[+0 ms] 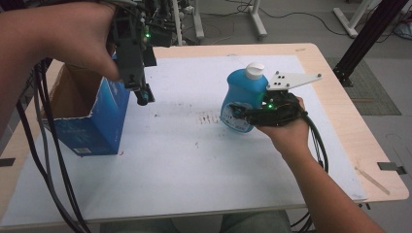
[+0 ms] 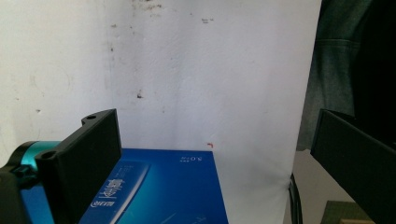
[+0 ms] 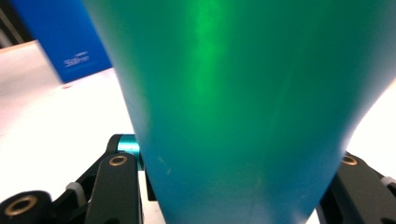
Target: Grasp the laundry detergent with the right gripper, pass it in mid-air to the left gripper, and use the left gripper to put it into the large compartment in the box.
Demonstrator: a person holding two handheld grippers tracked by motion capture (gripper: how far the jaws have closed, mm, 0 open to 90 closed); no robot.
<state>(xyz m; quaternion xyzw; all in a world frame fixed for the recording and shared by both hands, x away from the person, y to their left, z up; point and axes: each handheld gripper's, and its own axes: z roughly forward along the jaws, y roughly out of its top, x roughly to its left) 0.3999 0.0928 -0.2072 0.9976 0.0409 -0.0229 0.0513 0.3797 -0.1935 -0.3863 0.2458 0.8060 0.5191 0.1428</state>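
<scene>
A blue bottle (image 1: 241, 92) with a white cap (image 1: 254, 70) is tilted just above the white table mat, right of centre. My right gripper (image 1: 239, 113) is shut on its lower body from the right. In the right gripper view the bottle (image 3: 243, 93) looms close, with a black jaw pressed against each side at the bottom. My left gripper (image 1: 144, 96) hangs pointing down beside the top right corner of an open blue cardboard box (image 1: 92, 124). Its jaws stand wide apart, with nothing between them. Beneath them lies the blue box's printed face (image 2: 154, 186).
The white mat (image 1: 184, 160) covers a wooden table (image 1: 384, 170); it has some dark smudges near the middle. Black cables trail down at the left edge and from the right hand. A black frame post (image 1: 362, 43) stands beyond the table's far right corner.
</scene>
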